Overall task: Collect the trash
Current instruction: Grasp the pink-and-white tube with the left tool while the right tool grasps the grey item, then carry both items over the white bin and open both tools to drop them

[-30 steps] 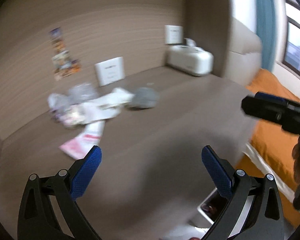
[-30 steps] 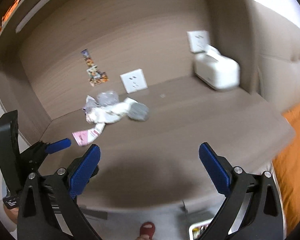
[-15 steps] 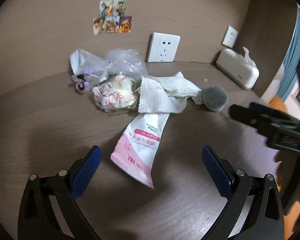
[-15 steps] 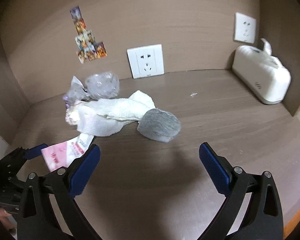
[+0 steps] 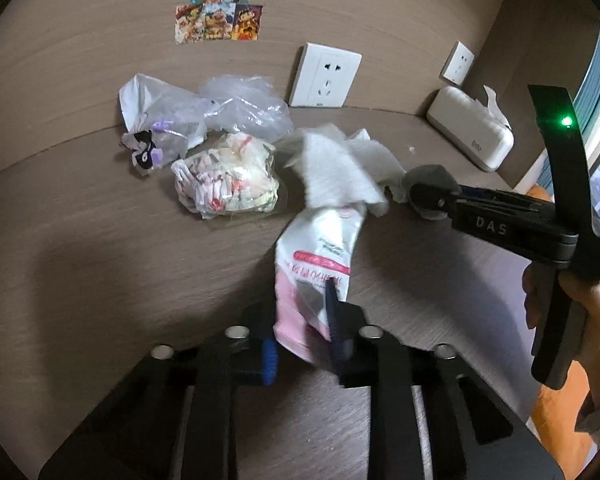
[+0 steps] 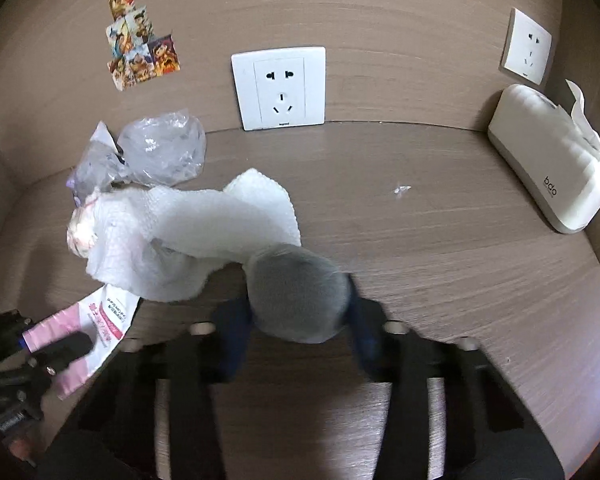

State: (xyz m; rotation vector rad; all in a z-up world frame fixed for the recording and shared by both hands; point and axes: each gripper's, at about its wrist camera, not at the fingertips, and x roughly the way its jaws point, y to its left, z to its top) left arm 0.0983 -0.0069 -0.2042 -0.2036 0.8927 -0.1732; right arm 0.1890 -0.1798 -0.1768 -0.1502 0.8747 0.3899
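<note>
We have two pieces of trash in hand on the shelf [image 6: 440, 240]. The pouch [image 5: 316, 264], pink and white, lies flat near the front edge, its far end tucked under the paper towel [image 5: 340, 172]. The left gripper [image 5: 302, 344] has just been closing, and its blue pads [image 5: 269, 360] now pinch the pouch's near end. We take it by that end because it is the only part lying free of the heap.

The grey wad [image 6: 298, 296] sits toward the middle of the shelf, touching the towel's edge. The right gripper [image 6: 300, 332] has just been closing too; its jaws now bracket the wad on both sides and appear to press its flanks. A soft round lump is best caught across its width, which is how we hold it here.

Behind the towel, toward the rear wall, lie the crumpled wrapper [image 5: 228, 184] and the clear bags [image 5: 220, 116], bunched near the left rear corner. They are not yet touched. A small white scrap [image 6: 402, 190] lies alone in the open middle.

The tissue box [image 6: 552, 164] stands at the right rear corner, well apart from the heap. We judge it no trash. The socket [image 6: 280, 88] and stickers [image 6: 140, 52] are fixed to the wall.

Lifting the pouch may drag the towel along.
</note>
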